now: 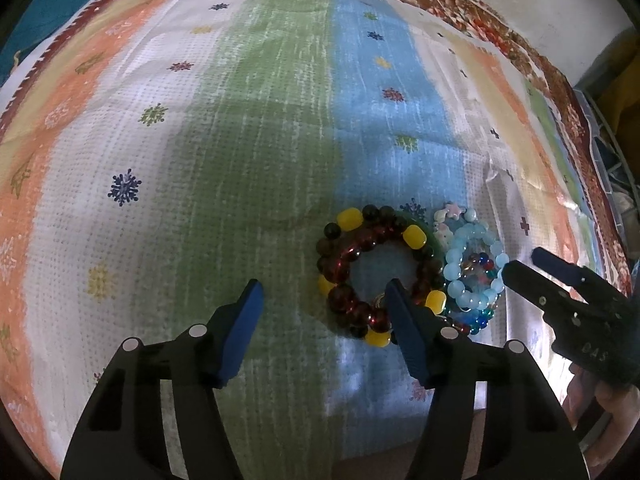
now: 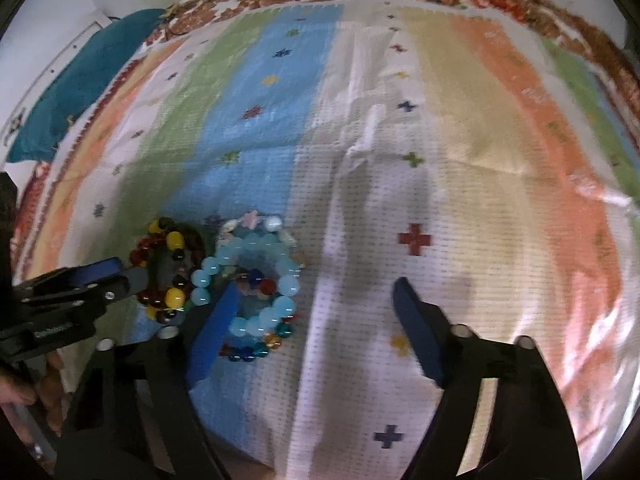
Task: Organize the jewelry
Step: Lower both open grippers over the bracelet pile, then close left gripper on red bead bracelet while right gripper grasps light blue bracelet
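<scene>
Two piles of round, glossy bead bracelets lie touching on a striped woven cloth (image 1: 248,120): dark red and yellow bracelets (image 1: 380,276) beside pale blue glassy ones (image 1: 474,268). The left gripper (image 1: 324,308) and right gripper (image 2: 316,304) both hover with jaws spread, holding nothing. Closing now could likely snag neighbouring strands and drag both piles together.

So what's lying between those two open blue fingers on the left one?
Only bare striped cloth; in the left wrist view, the dark bead bracelet lies by its right finger.

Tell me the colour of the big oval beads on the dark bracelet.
Yellow beads on the dark bracelet, clearest in left wrist view.
</scene>
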Available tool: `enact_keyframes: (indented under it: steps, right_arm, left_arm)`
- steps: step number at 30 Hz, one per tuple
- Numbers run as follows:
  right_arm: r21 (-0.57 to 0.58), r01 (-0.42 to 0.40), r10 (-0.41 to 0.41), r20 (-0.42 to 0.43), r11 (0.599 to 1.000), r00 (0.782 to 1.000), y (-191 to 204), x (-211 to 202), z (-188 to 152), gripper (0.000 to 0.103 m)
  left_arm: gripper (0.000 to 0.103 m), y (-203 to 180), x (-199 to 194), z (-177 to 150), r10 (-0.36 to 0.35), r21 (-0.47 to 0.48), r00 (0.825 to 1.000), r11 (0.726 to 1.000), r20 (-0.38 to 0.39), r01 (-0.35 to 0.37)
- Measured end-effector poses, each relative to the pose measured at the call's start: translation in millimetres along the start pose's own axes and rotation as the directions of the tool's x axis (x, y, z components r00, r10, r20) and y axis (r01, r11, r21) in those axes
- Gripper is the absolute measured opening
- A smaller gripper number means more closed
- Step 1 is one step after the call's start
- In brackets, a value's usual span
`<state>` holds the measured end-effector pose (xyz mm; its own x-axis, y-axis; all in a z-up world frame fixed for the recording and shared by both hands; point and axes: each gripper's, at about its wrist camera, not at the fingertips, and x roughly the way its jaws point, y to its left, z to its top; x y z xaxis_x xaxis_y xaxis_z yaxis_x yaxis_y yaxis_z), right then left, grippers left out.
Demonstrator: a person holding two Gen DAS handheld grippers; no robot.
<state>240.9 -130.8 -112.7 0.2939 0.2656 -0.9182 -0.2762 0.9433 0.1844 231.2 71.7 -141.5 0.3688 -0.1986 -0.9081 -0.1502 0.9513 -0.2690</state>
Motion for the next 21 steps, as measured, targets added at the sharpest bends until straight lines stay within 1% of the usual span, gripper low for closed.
enact_keyframes:
  steps: [1,3,4,5,8,10,11,14,16,17,18,19,21]
  right_arm:
    - [0.007,-0.011,0.011,-0.007,1.000,1.000,-0.9,1.5,0.6,0.069]
    - [0.013,-0.021,0.021,-0.015,1.000,1.000,-1.2,3.9,1.1,0.060]
    - [0.011,-0.021,0.021,-0.020,1.000,1.000,-0.7,5.2,1.1,0.058]
    - [0.011,-0.024,0.024,-0.023,1.000,0.999,-0.4,6.1,1.2,0.053]
    - [0.019,-0.039,0.039,-0.035,0.999,0.999,-0.4,8.5,0.5,0.042]
    - [0.026,-0.056,0.057,-0.036,0.998,0.998,-0.8,9.2,0.6,0.039]
    - [0.025,-0.065,0.066,-0.036,0.998,0.997,-0.4,9.5,0.7,0.035]
    - [0.009,-0.066,0.066,-0.037,0.998,0.997,2.3,10.0,0.2,0.031]
    - [0.000,-0.063,0.063,-0.036,0.998,0.997,4.0,10.2,0.1,0.028]
    - [-0.002,-0.061,0.061,-0.036,0.998,0.998,4.5,9.9,0.1,0.024]
    - [-0.001,-0.071,0.071,-0.036,0.997,0.997,4.9,10.2,0.3,0.017]
    - [0.006,-0.085,0.085,-0.042,0.996,0.995,5.1,11.2,0.5,0.013]
    - [0.006,-0.081,0.081,-0.042,0.997,0.996,5.7,10.8,0.0,0.012]
  left_arm:
    - [0.057,0.5,0.1,0.1,-0.001,-0.001,1.000,1.000,0.001,0.001]
    - [0.049,1.3,0.4,0.4,-0.005,-0.005,1.000,1.000,0.000,0.005]
    - [0.048,1.6,0.8,0.2,-0.010,-0.008,1.000,1.000,-0.001,0.010]
    - [0.048,1.4,0.9,0.0,-0.011,-0.008,1.000,1.000,-0.001,0.011]
    - [0.042,-0.5,1.1,-0.1,-0.017,-0.003,1.000,1.000,-0.002,0.017]
    - [0.036,-1.4,1.5,0.3,-0.026,-0.004,1.000,1.000,-0.004,0.026]
    - [0.034,-2.4,1.7,0.1,-0.029,-0.002,1.000,1.000,-0.004,0.029]
    - [0.025,-6.7,2.4,-0.8,-0.036,0.013,0.999,0.999,-0.003,0.036]
    - [0.024,-8.6,2.4,-1.4,-0.029,0.027,1.000,0.999,0.000,0.029]
    - [0.024,-8.7,2.5,-1.1,-0.030,0.026,1.000,0.999,0.000,0.030]
    - [0.022,-9.3,2.4,-1.1,-0.032,0.024,0.999,0.999,0.000,0.032]
    - [0.021,-10.0,2.2,-1.2,-0.030,0.027,1.000,0.999,0.001,0.030]
    - [0.020,-11.1,1.2,-1.4,-0.029,0.033,1.000,0.999,0.004,0.029]
